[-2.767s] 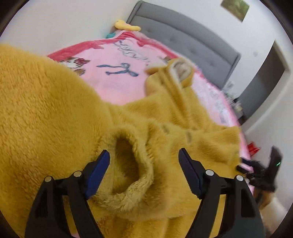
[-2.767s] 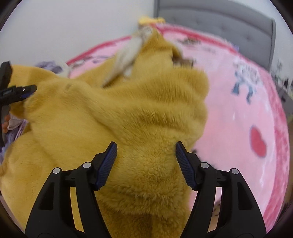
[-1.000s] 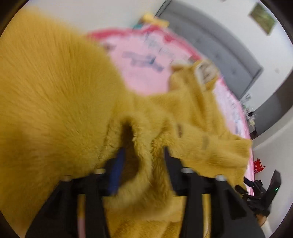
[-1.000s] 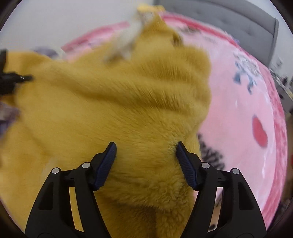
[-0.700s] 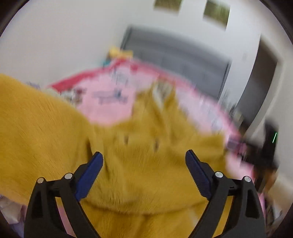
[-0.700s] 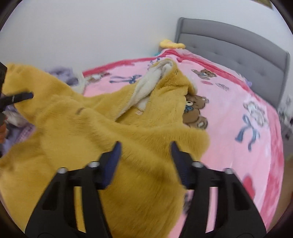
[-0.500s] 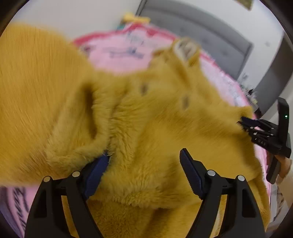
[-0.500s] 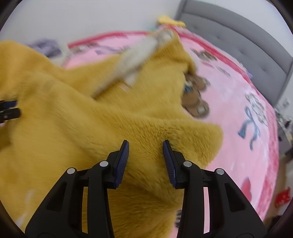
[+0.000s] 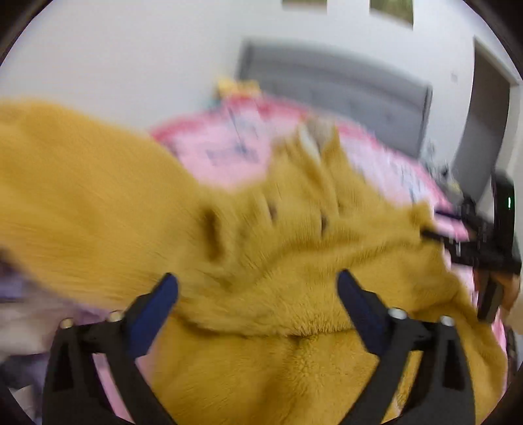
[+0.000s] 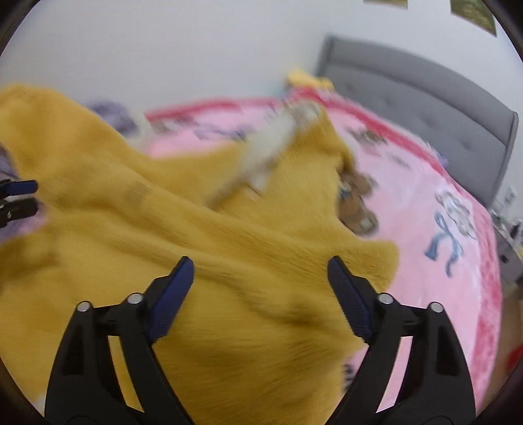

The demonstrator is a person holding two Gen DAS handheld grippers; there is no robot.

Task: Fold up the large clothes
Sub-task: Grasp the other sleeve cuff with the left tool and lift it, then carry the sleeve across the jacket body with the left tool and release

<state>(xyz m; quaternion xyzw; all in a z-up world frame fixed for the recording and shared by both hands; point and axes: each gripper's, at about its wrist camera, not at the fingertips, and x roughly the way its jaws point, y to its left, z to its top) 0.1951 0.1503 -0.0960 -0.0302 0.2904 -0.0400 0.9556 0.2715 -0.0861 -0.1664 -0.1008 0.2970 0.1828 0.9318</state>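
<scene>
Mustard fleece garment heaped on pink bed, left gripper and right gripper fingers opening wide, clamping nothing, fleece beneath

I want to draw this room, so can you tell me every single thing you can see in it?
fluffy garment: one, mustard yellow with a pale lining, spread over the near part of the bed
blanket: one, pink with a red edge and cartoon prints, covering the bed
headboard: one, grey and padded, at the far end of the bed
yellow thing: one, blurred, by the headboard
pictures: two, greenish, high on the white wall
purple cloth: some, blurred, at the left side of the bed
left gripper: one, black with blue pads, jaws opening, pile between them but unpinched
right gripper: one, black with blue pads, jaws opening over the garment
</scene>
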